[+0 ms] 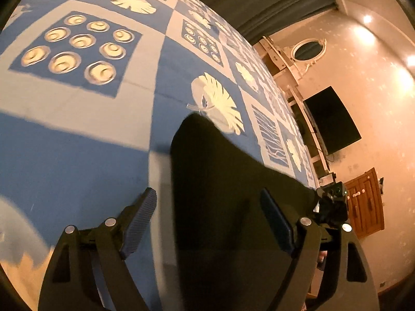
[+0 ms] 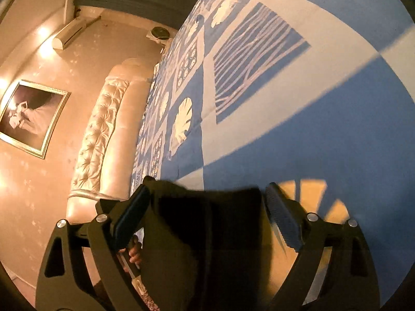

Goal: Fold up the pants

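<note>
Dark pants (image 1: 223,181) lie on a bed with a blue and white patterned cover (image 1: 77,134). In the left wrist view my left gripper (image 1: 208,215) is open just above the near part of the pants, its fingers wide apart, nothing held. The right gripper's body shows at the pants' far right end in that view. In the right wrist view my right gripper (image 2: 207,212) is open, with the dark pants (image 2: 212,233) lying between and under its fingers, not clamped. The pants are too dark to make out folds.
The bed cover (image 2: 311,129) fills most of both views. A cream tufted headboard (image 2: 103,140) and a framed picture (image 2: 31,119) stand left in the right wrist view. A black TV (image 1: 332,121) and a wooden cabinet (image 1: 365,202) stand beyond the bed's edge.
</note>
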{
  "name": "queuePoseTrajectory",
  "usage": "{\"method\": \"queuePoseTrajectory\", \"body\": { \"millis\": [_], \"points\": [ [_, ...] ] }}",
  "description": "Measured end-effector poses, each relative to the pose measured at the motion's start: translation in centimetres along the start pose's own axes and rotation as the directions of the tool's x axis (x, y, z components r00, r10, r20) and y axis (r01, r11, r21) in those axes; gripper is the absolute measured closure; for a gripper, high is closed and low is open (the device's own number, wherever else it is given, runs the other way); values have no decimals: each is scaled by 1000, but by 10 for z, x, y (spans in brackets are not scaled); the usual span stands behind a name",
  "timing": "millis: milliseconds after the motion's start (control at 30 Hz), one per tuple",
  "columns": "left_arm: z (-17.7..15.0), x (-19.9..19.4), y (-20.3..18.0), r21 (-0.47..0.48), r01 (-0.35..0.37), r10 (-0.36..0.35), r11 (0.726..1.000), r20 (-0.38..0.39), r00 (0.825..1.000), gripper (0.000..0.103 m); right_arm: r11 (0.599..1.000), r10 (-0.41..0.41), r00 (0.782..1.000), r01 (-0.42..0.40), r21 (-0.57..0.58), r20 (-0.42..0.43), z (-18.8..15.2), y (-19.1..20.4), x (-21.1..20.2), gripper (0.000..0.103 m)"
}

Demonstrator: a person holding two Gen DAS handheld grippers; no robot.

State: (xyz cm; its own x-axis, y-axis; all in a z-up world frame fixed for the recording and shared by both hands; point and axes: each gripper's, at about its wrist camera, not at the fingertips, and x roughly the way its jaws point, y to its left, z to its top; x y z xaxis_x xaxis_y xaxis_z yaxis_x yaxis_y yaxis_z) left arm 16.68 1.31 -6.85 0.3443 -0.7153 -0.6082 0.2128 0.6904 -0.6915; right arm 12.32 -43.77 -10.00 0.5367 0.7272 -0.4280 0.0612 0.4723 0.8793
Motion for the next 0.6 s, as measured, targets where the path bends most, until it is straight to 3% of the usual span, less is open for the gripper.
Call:
{"method": "queuePoseTrajectory", "body": {
  "millis": [133, 267, 333, 367, 433, 600],
  "points": [
    [13, 15, 3, -7, -7, 7, 1000, -16, 1000, 23, 1000, 5, 1000, -5, 0, -4, 6, -3, 6, 14],
    [19, 17, 9, -32, 9, -9, 999, -5, 1000, 23, 999, -40, 999, 40, 5, -28, 5, -10, 9, 48],
    [20, 18, 11, -46, 14, -14, 999, 2, 1000, 23, 999, -34, 999, 35, 14, -25, 4, -16, 7, 56],
    [20, 18, 10, -41, -8, 8, 999, 1, 1000, 27, 999, -35, 999, 36, 15, -24, 2, -18, 6, 59],
    [16, 18, 9, -7, -81, 81, 997, -9, 997, 45, 999, -36, 999, 37, 14, -18, 3, -20, 6, 61],
    [12, 17, 3, 34, -150, 149, 988, 6, 989, 53, 999, -39, 999, 39, 19, -5, -2, -20, 5, 63]
  ]
}}
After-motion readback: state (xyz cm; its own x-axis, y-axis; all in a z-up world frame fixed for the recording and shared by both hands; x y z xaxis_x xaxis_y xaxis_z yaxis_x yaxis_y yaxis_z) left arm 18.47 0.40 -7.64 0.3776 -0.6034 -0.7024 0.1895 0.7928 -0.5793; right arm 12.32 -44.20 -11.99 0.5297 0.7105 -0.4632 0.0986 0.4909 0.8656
